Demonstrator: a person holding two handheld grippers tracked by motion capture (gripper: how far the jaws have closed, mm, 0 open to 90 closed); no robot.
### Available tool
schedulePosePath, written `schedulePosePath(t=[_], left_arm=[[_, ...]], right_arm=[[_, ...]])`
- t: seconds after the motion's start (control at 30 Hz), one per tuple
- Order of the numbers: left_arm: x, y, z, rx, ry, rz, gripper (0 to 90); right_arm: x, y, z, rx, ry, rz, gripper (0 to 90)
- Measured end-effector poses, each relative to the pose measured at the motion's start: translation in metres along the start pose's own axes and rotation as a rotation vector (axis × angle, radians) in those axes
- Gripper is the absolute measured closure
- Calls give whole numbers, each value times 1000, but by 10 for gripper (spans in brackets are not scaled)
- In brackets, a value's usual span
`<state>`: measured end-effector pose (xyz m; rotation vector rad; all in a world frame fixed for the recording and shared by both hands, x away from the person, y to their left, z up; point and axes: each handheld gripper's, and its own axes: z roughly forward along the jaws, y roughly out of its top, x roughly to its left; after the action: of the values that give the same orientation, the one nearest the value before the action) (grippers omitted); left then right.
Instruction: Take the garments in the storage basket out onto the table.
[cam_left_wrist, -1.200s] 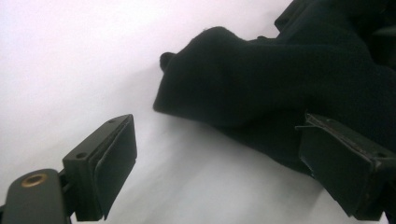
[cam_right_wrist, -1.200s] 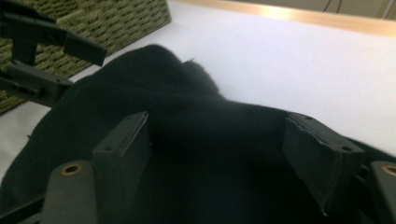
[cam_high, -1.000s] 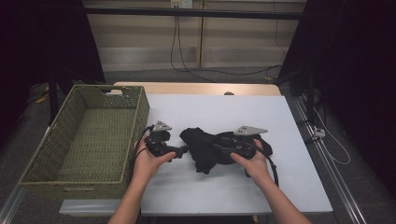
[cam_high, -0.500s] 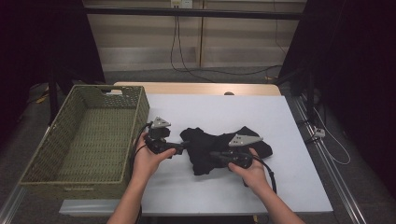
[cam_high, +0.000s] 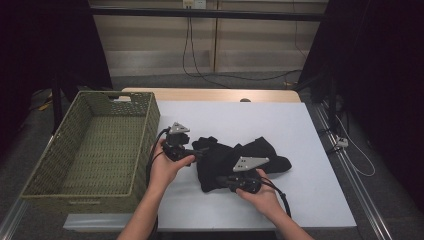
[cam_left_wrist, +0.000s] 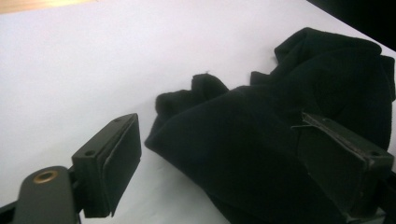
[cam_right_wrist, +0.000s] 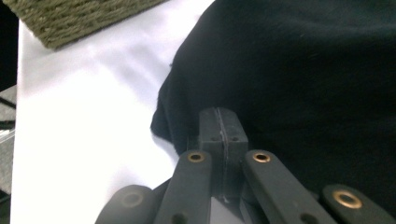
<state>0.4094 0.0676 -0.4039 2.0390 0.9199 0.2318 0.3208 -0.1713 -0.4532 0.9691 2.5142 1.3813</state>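
Note:
A crumpled black garment (cam_high: 218, 156) lies mid-table on the white tabletop (cam_high: 300, 130). My left gripper (cam_high: 197, 152) sits at the garment's left end, next to the basket. In the left gripper view its jaws (cam_left_wrist: 217, 123) stand wide with the garment (cam_left_wrist: 261, 140) between them. They have just been closing a little, and the pads do not press on it. My right gripper (cam_high: 224, 181) lies at the garment's front edge, pointing left. Its pads (cam_right_wrist: 218, 116) are shut together against the garment's (cam_right_wrist: 303, 70) hem. Whether cloth is caught between them I cannot tell.
A green woven basket (cam_high: 145, 135) stands on the left of the table, close to the left hand; its corner (cam_right_wrist: 84, 18) is in the right gripper view. Cables trail from both grippers. Bare white tabletop lies right of and behind the garment.
My right gripper has slid from the garment's right side to its front edge, toward the person and leftward, and has shut. The garment's right end now lies uncovered. The left hand has stayed put.

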Motion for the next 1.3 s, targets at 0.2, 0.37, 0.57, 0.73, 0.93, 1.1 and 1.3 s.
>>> schedulePosePath(t=[0.2,0.37,0.57,0.73,0.93,1.1,1.3], left_arm=[[-3,-2,7,-17,-30,-38,387],[-5,-6,8,20,-88,-44,658],[-9,-8,5,35,-119,-47,856],[-15,-10,-2,37,-127,-22,862],[-20,-12,-5,42,-137,9,862],[-20,-16,-6,50,-145,-2,862],[-23,-18,-4,61,-147,7,863]], right_arm=[[2,0,0,2,0,-5,900],[-11,5,-16,-54,-50,31,809],[-32,16,-35,-136,-166,86,559],[-44,25,-42,-176,-238,109,427],[-63,35,-35,-156,-316,122,338],[-83,33,-25,-109,-343,195,260],[-83,20,-14,-7,-330,210,282]])
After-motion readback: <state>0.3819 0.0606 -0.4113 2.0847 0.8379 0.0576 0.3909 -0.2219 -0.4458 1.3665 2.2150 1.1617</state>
